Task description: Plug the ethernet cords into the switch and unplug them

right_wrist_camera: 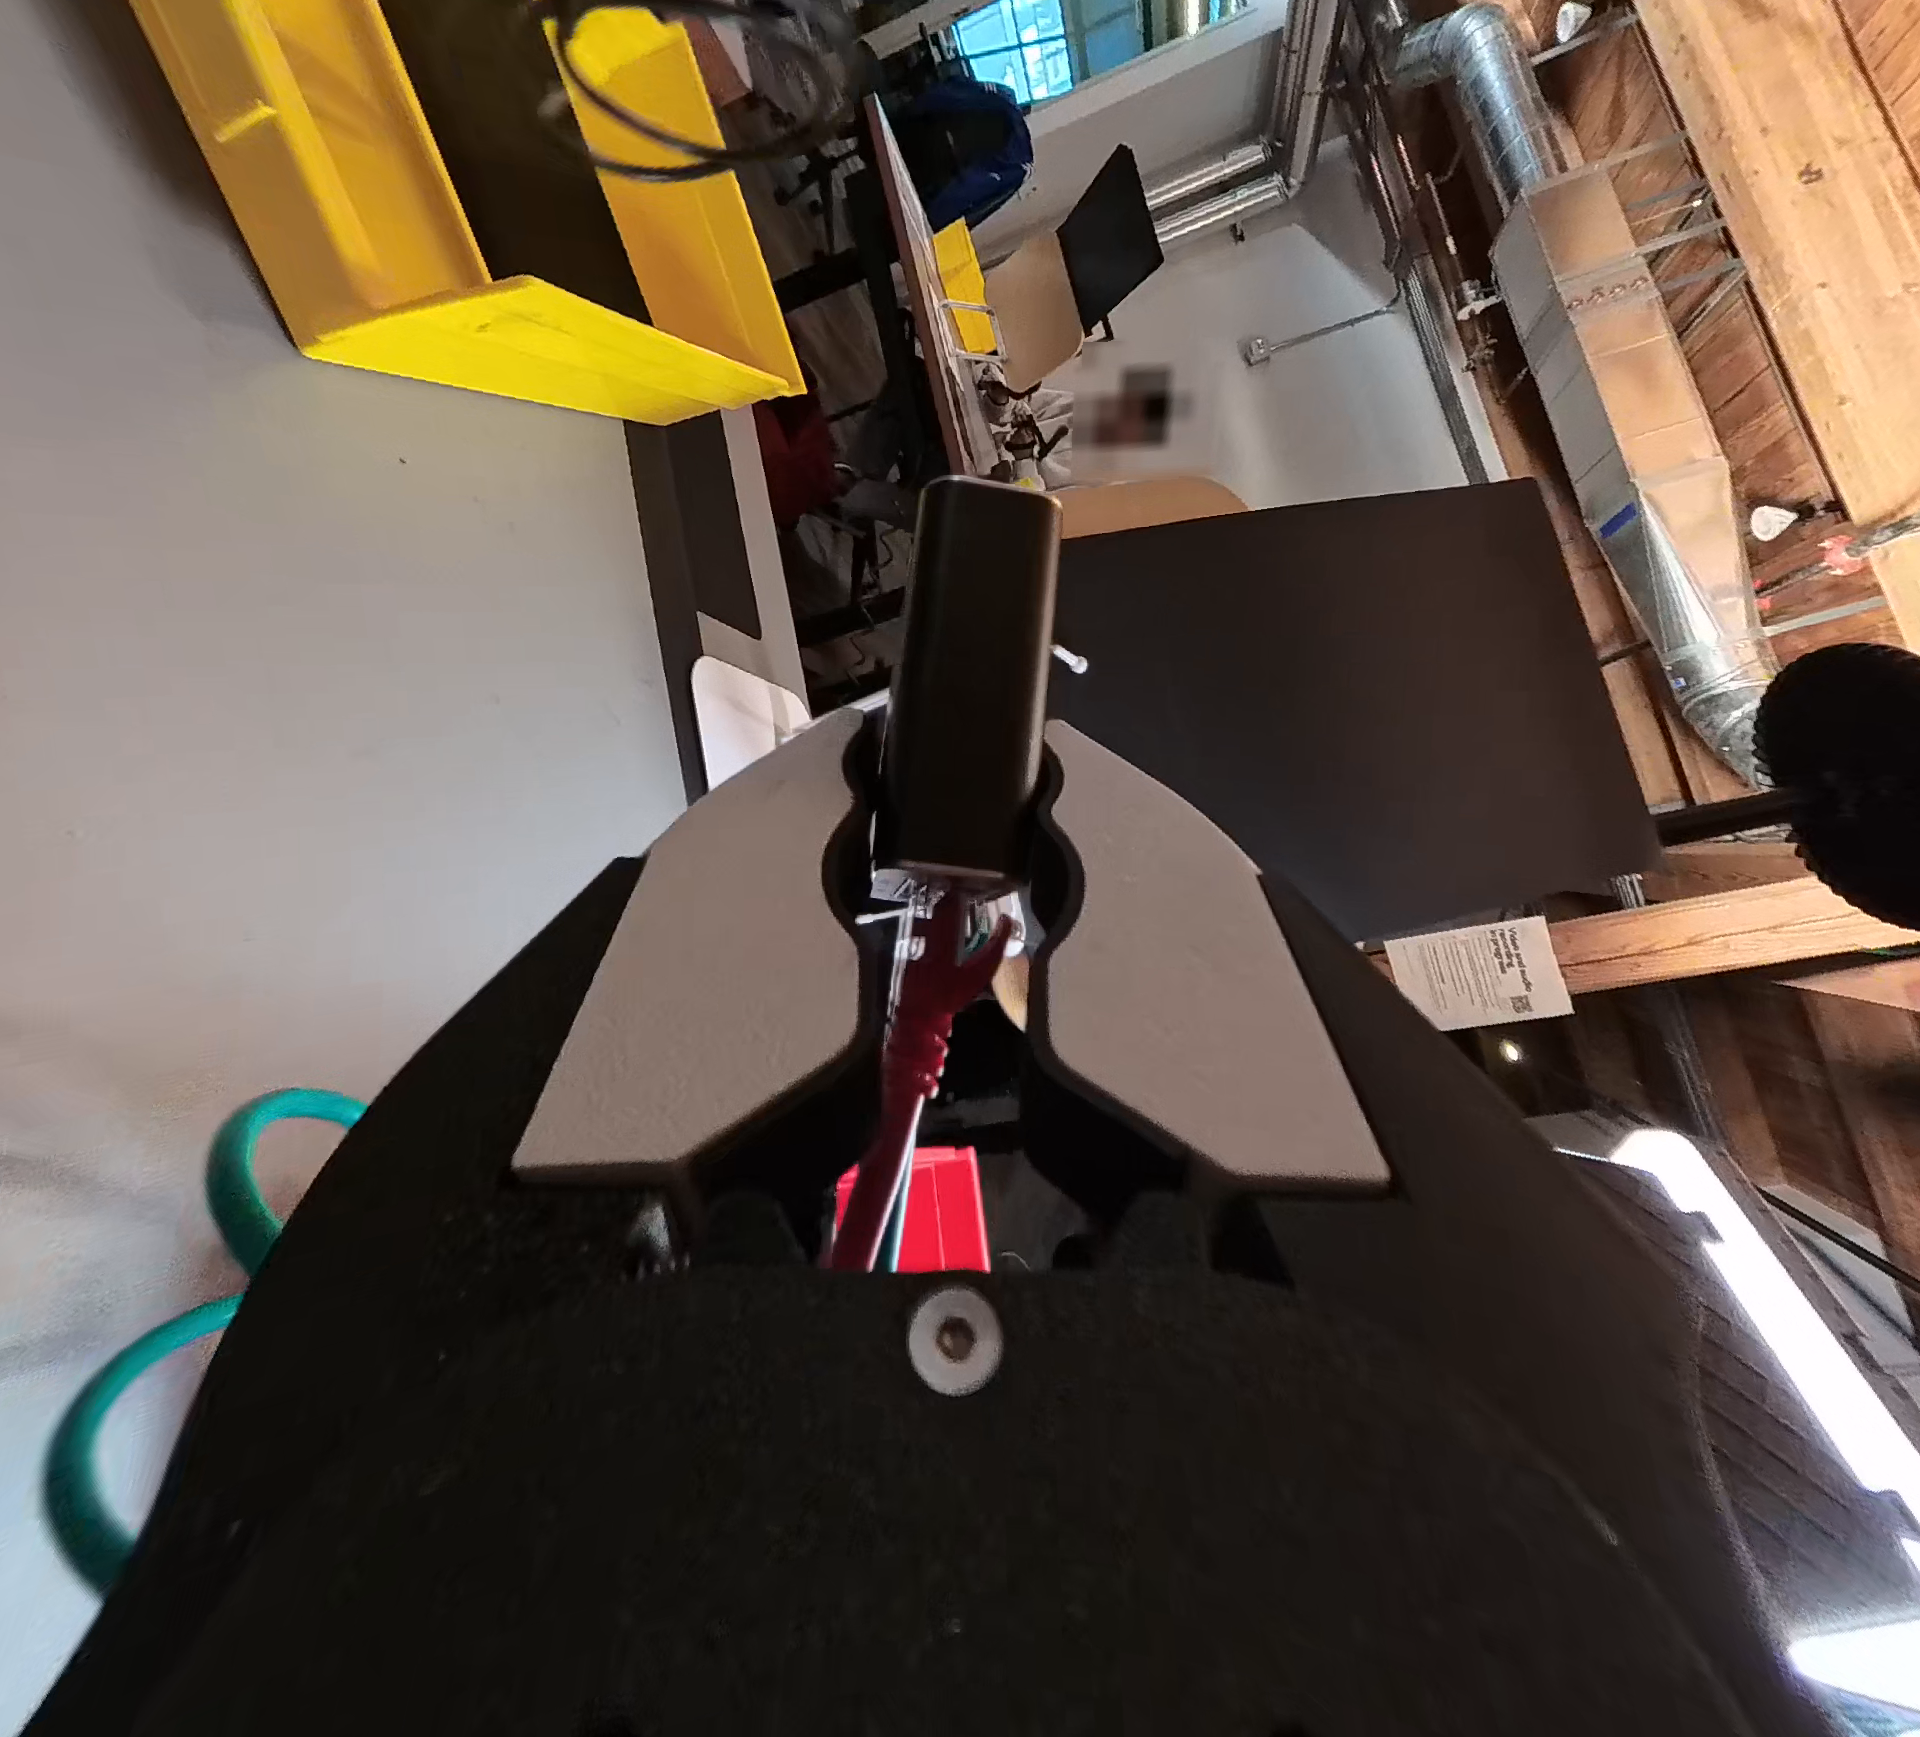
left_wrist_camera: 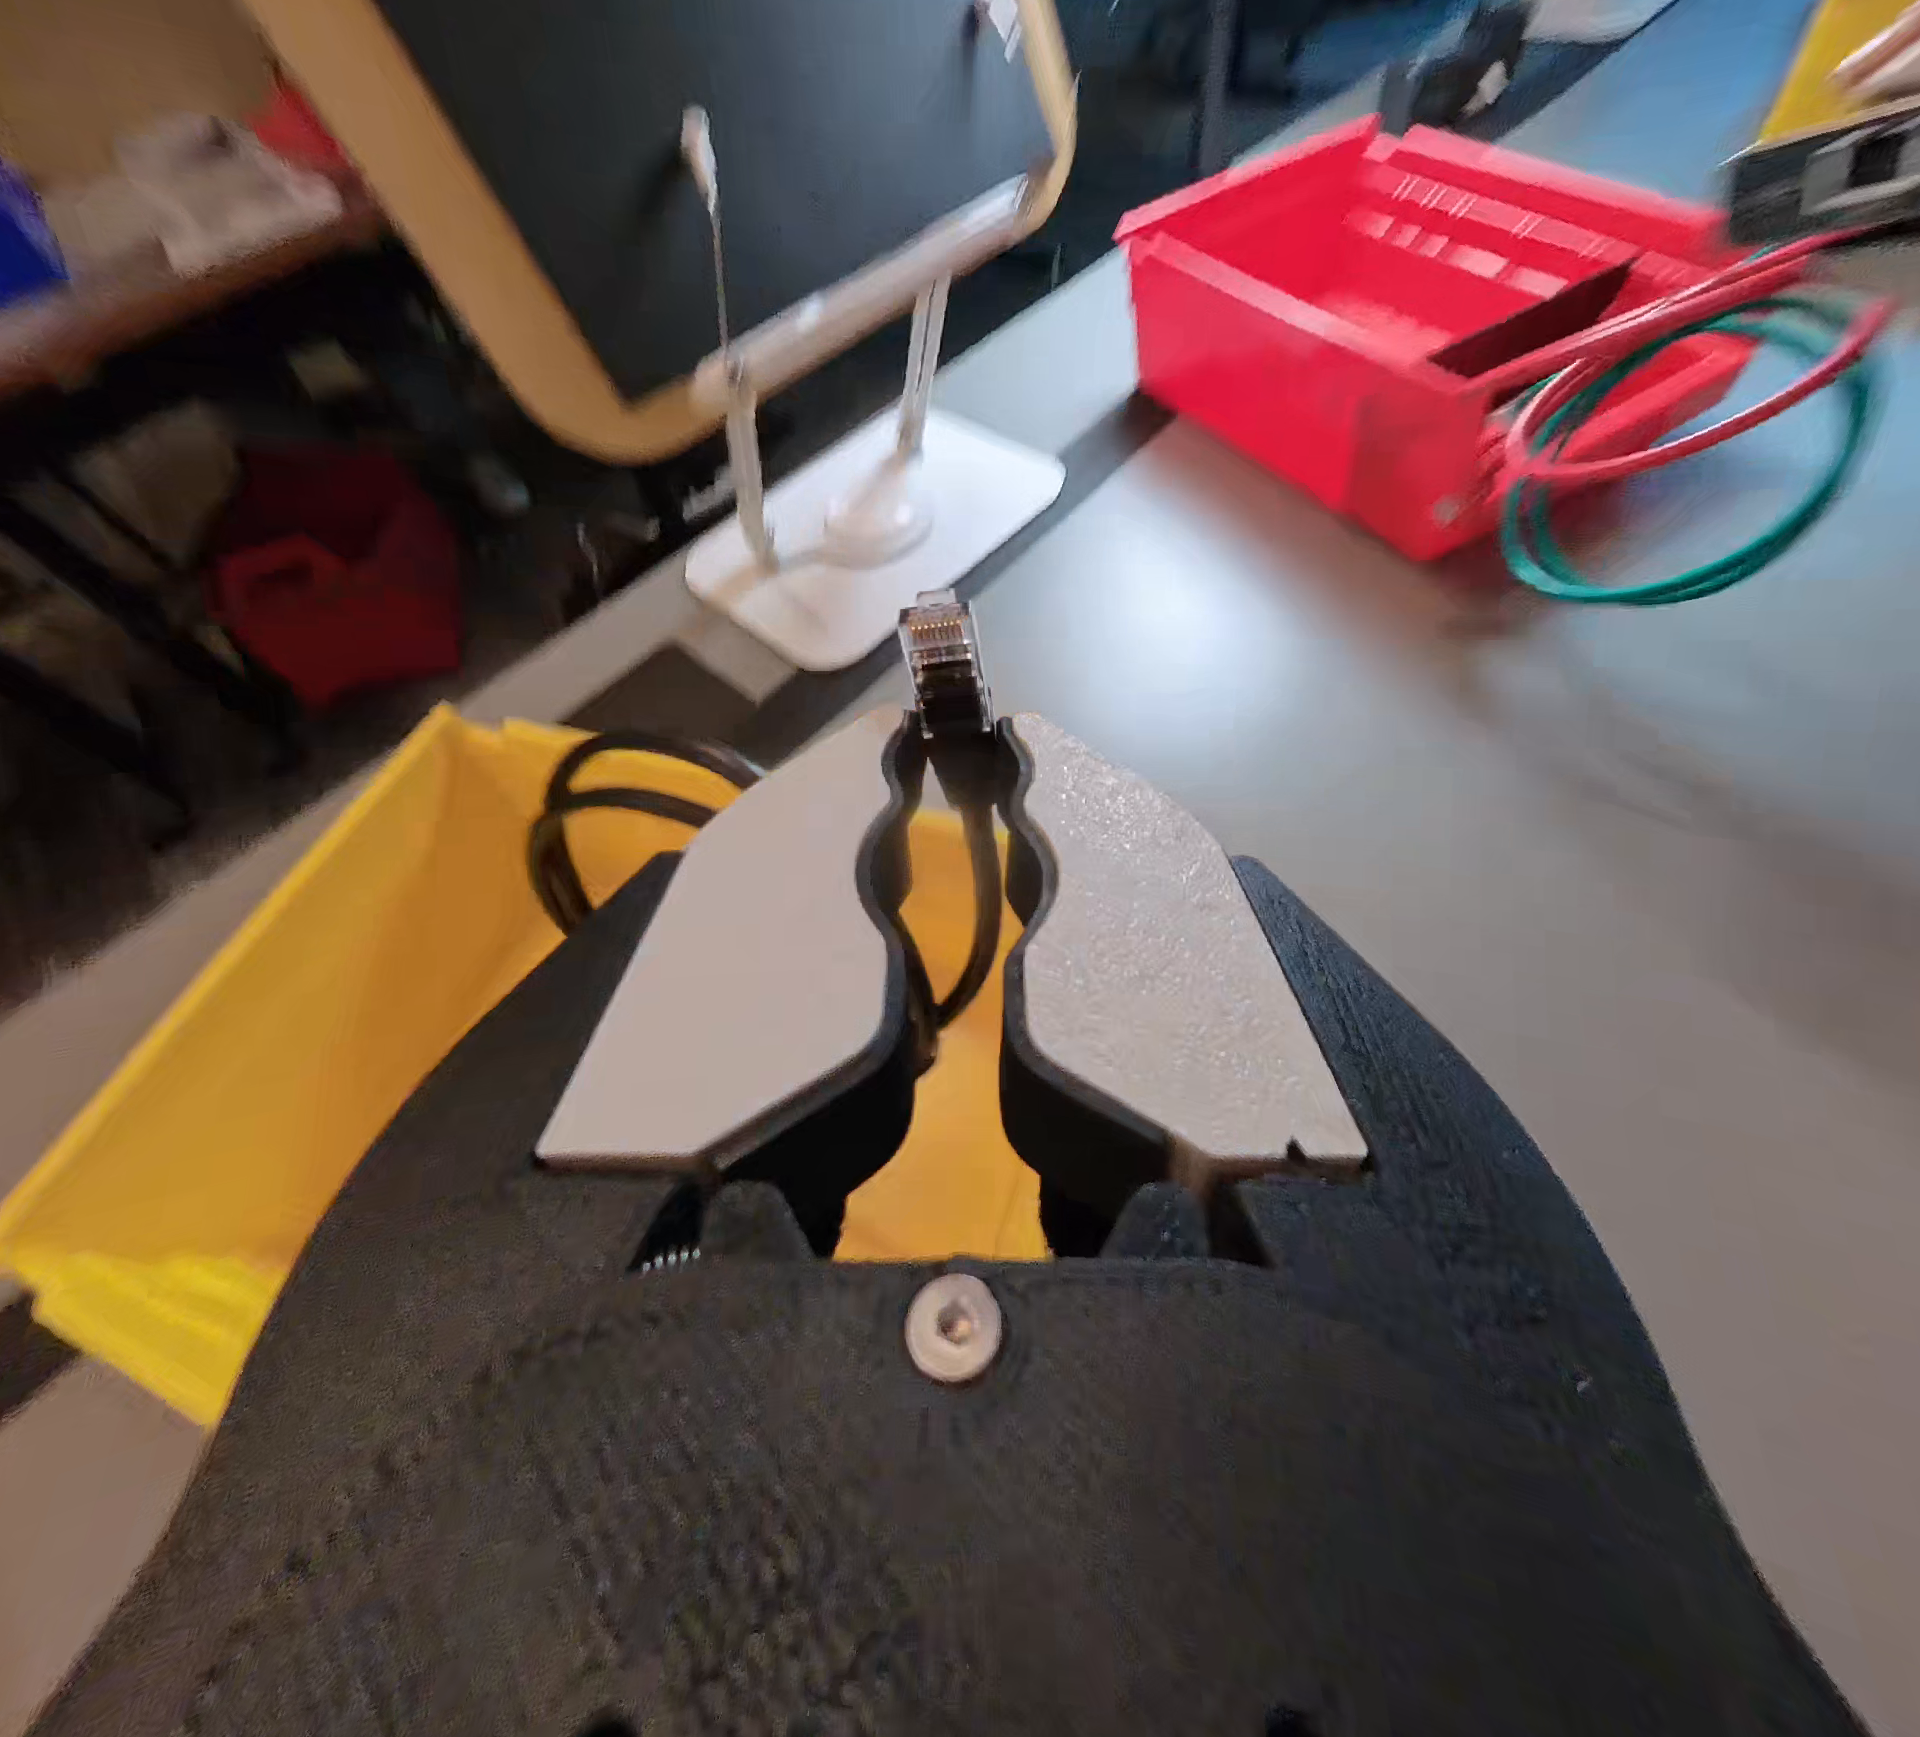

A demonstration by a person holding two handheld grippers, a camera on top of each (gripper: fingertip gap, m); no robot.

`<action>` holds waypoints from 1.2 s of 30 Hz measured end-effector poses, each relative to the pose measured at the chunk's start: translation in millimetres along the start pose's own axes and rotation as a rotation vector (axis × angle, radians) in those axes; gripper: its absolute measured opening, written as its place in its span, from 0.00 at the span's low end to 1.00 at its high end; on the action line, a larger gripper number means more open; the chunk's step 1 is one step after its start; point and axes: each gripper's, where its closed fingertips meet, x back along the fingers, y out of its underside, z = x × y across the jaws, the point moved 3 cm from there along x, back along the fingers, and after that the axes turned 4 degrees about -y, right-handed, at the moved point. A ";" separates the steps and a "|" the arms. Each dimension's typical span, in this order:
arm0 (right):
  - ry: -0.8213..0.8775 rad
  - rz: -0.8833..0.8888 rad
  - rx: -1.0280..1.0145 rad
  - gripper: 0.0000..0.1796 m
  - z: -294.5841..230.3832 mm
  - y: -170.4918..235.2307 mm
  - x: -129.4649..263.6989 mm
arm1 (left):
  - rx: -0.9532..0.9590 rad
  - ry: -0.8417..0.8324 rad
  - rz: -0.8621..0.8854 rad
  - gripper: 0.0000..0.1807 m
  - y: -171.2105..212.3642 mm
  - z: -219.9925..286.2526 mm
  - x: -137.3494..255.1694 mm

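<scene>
Left wrist view: left claw [left_wrist_camera: 948,731] clamped on black ethernet cord [left_wrist_camera: 943,664], clear plug at frame centre; yellow bin [left_wrist_camera: 260,1012] lower left, red bin [left_wrist_camera: 1299,378] upper right on tabletop [left_wrist_camera: 1455,804]. Right wrist view: right claw [right_wrist_camera: 961,783] gripping black switch [right_wrist_camera: 971,679] at frame centre, red cord [right_wrist_camera: 914,1053] plugged beneath.

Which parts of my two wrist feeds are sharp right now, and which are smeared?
Left wrist view: the clear plug in the left tongs is sharp; the red bin and monitor are motion-smeared. Right wrist view: the black switch is fairly crisp; the yellow bin blurs slightly, and the frame is rolled sideways.
</scene>
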 end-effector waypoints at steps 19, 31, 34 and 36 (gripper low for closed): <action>0.039 -0.038 -0.039 0.15 17.7 15.5 11.0 | 0.362 1.041 0.471 0.07 -19.6 175.6 -46.2; 0.022 -0.046 -0.041 0.15 12.7 19.1 6.2 | 0.400 0.890 0.119 0.07 33.8 138.7 -81.5; 0.020 -0.044 -0.039 0.15 11.8 17.9 5.8 | 0.370 0.858 0.069 0.07 38.6 136.5 -82.7; 0.021 -0.043 -0.039 0.15 12.1 17.7 6.0 | 0.351 0.830 0.044 0.07 40.2 135.3 -84.0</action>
